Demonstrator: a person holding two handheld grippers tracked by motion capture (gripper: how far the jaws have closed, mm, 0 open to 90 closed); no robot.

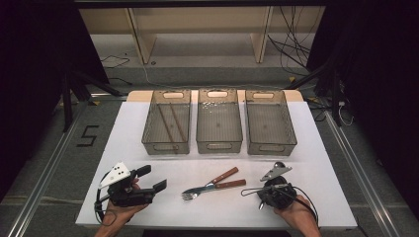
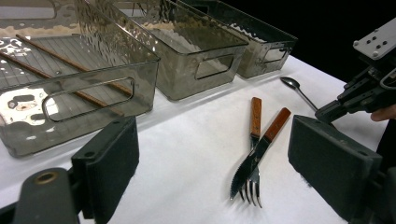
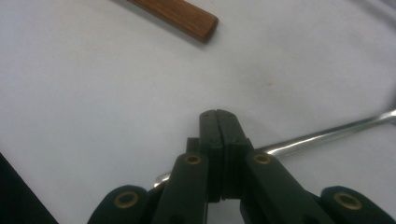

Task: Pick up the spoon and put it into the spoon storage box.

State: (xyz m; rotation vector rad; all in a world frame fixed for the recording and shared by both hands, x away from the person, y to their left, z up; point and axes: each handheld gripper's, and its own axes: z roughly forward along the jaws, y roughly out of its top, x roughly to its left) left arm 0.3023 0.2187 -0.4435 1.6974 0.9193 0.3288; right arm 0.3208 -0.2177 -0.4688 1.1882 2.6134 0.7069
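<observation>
Nearest the person, the left gripper (image 1: 152,179) rests on the white table (image 1: 326,197) with its fingers spread wide and empty. The right gripper (image 3: 219,122) has its fingers pressed together over a slim silver metal spoon (image 2: 299,92); whether they pinch it I cannot tell. Between the grippers lie a wooden-handled knife (image 2: 261,148) and wooden-handled fork (image 2: 253,145), crossed. Beyond stand three clear grey plastic bins (image 1: 219,141); the left one holds two brown wooden chopsticks (image 2: 65,74).

Black tongs (image 1: 154,178) with brass rivets, grey screw-dotted plates.
</observation>
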